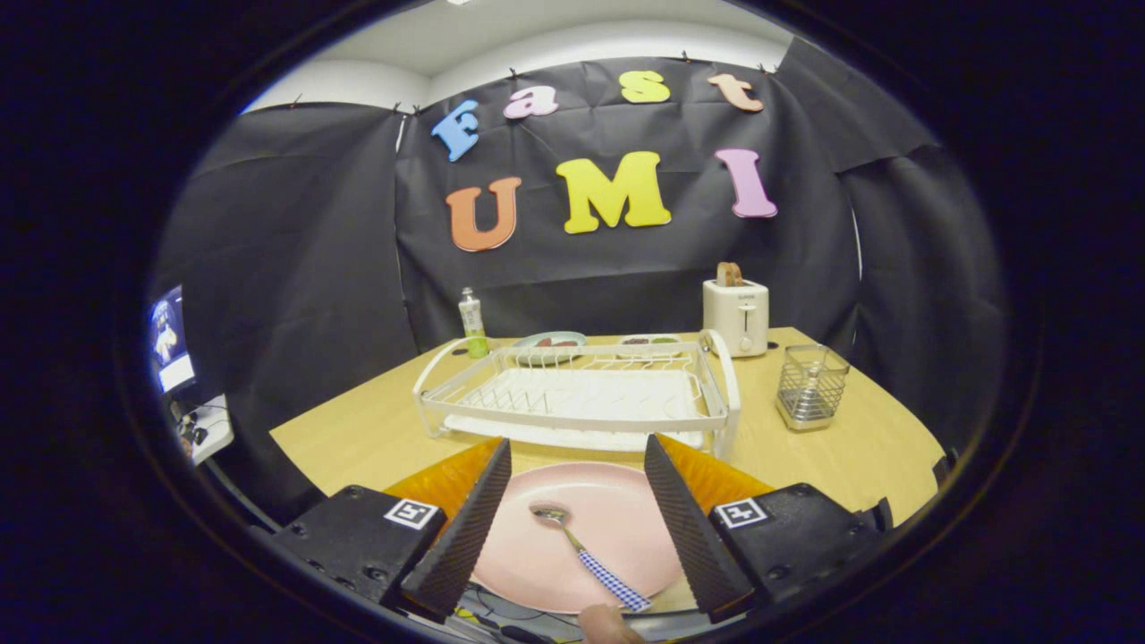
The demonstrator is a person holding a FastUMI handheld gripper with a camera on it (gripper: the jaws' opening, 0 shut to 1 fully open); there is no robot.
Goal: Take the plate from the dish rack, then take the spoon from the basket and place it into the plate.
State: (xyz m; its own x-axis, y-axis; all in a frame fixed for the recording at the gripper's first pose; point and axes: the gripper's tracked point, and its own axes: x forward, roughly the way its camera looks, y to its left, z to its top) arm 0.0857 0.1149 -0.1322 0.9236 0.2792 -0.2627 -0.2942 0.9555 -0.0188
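Your gripper (577, 510) hangs spread and empty over the plate (617, 510) — the spoon (586, 553) looks light, thin, slippery — pinch its checked handle.

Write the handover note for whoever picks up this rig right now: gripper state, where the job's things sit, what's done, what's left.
Hand-held gripper: open, holding nothing, fingers apart above the pink plate.
Pink plate: flat on the wooden table, in front of the white dish rack, showing between the fingers.
Spoon: lying in the plate, bowl toward the rack, checked handle reaching over the near rim.
Wire basket: on the table right of the rack; contents hard to tell.
Done: plate is out of the rack, spoon is in the plate.
Left: nothing apparent; probably just back the gripper away.
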